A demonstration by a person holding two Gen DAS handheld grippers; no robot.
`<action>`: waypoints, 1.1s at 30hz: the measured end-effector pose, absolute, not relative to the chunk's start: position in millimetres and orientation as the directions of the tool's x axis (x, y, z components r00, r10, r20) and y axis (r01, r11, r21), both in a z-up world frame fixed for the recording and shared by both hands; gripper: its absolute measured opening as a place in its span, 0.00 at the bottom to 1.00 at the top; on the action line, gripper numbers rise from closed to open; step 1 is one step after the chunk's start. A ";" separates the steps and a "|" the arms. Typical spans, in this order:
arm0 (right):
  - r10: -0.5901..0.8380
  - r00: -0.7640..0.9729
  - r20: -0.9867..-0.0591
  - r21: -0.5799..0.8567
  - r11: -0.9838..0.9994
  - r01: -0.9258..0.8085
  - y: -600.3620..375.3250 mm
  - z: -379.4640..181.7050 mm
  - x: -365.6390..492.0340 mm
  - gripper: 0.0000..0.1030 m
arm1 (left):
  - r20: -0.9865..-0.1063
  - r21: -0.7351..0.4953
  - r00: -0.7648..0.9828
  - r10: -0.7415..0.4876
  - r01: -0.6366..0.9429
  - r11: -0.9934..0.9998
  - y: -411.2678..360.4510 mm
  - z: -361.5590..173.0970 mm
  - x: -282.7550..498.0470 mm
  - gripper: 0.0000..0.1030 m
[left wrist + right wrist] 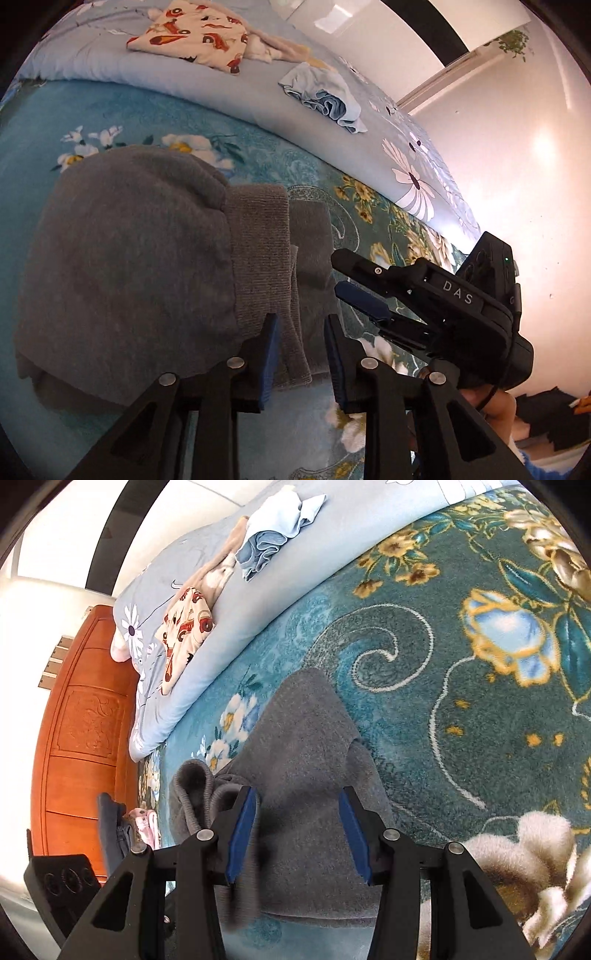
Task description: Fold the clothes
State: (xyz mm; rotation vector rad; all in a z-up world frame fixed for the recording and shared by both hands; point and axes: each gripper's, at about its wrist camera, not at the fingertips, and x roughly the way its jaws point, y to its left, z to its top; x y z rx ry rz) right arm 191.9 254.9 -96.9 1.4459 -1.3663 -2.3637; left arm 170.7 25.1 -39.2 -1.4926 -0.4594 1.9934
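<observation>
**Both hand-held grippers low over the grey garment**

Left hand-held gripper [300, 354] hangs low, jaws narrowly parted around the ribbed cuff of the one grey fleece garment [125, 258] on the teal floral carpet [110, 110]. Right hand-held gripper [298, 834] gapes wide just above it, holding nothing. Its long axis I cannot tell.

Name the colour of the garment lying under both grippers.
Plain grey garment, clearest in the left wrist view.

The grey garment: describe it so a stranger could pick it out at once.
Start at the teal floral blanket on the bed. The grey garment lies on it, right before both open grippers. It is plain thick fleece with a ribbed cuff, unlike the light blue garment and the red-printed one on the pale quilt.
</observation>
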 end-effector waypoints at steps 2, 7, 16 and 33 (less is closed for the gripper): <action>-0.468 -0.561 -0.683 0.714 -0.592 -0.375 256.7 -99.6 193.0 0.48 | -0.713 -0.619 -0.211 0.668 -0.257 -0.742 11.2 -25.8 170.0 0.28; -0.505 -0.543 -0.671 0.722 -0.612 -0.323 244.5 -95.1 191.7 0.54 | -0.790 -0.425 -0.471 0.393 -0.042 -0.904 -58.4 -2.7 152.0 0.47; -0.565 -0.462 -0.684 0.685 -0.715 -0.138 193.6 -89.9 176.8 0.54 | -0.878 -0.414 -0.356 0.319 0.233 -0.880 -121.3 -63.6 151.3 0.48; -0.549 -0.592 -0.590 0.699 -0.714 -0.034 208.9 -9.9 163.3 0.11 | -0.809 -0.545 -0.338 0.482 0.122 -0.830 -103.5 -53.5 157.6 0.53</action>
